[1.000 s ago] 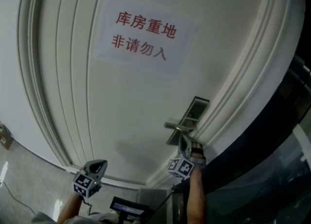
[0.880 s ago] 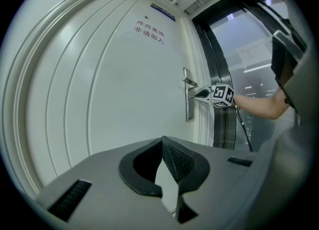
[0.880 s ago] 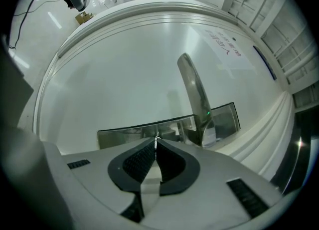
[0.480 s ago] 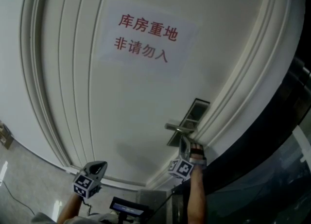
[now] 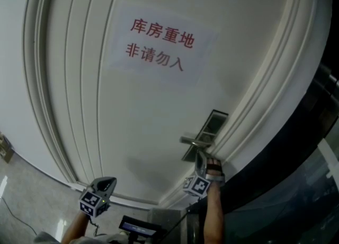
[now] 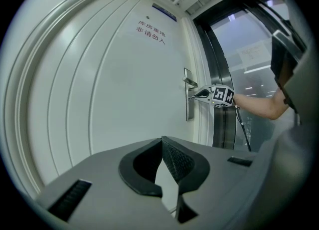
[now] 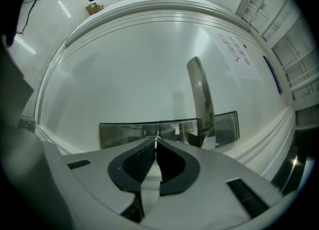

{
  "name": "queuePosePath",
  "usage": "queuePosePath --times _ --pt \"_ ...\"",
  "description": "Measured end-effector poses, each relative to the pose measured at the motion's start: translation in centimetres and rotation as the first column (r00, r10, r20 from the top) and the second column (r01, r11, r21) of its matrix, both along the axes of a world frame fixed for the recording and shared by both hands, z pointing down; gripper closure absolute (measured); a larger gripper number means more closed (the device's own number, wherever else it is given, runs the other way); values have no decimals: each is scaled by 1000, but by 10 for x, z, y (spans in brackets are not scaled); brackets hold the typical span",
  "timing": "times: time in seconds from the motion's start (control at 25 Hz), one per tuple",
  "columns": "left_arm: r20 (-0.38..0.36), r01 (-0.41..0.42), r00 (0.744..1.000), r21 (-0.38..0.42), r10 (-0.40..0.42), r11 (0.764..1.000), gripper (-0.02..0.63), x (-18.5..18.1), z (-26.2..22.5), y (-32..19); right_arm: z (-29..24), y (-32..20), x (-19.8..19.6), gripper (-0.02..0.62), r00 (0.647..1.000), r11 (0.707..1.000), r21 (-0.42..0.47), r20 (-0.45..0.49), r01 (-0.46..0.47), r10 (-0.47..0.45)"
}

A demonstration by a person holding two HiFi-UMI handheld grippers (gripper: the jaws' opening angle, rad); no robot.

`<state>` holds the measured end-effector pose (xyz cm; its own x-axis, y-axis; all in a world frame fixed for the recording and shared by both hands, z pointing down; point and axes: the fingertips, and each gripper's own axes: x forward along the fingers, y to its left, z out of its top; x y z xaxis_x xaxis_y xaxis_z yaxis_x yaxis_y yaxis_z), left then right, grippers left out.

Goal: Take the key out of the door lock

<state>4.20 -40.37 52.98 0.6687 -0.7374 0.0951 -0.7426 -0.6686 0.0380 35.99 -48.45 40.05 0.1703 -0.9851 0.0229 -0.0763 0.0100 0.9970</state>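
Sign (image 5: 159,44) reading 库房重地 非请勿入, right gripper (image 7: 156,140) clenched on key (image 7: 155,136), left gripper (image 6: 162,138) closed

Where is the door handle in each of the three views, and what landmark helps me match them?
Head view: the door handle is lower right of centre, near the door's edge.
Left gripper view: the handle is right of centre, small, at mid height.
Right gripper view: the handle is the upright bar right of centre, rising from the lock plate.
Shared landmark: the paper sign with red characters.
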Motion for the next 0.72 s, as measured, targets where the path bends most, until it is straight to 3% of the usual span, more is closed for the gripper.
queuePosePath --times 0.72 --pt "1 -27 1000 3 27 1000 600 6 -1 8 3 20 3 575 1000 1000 13 18 -1 1"
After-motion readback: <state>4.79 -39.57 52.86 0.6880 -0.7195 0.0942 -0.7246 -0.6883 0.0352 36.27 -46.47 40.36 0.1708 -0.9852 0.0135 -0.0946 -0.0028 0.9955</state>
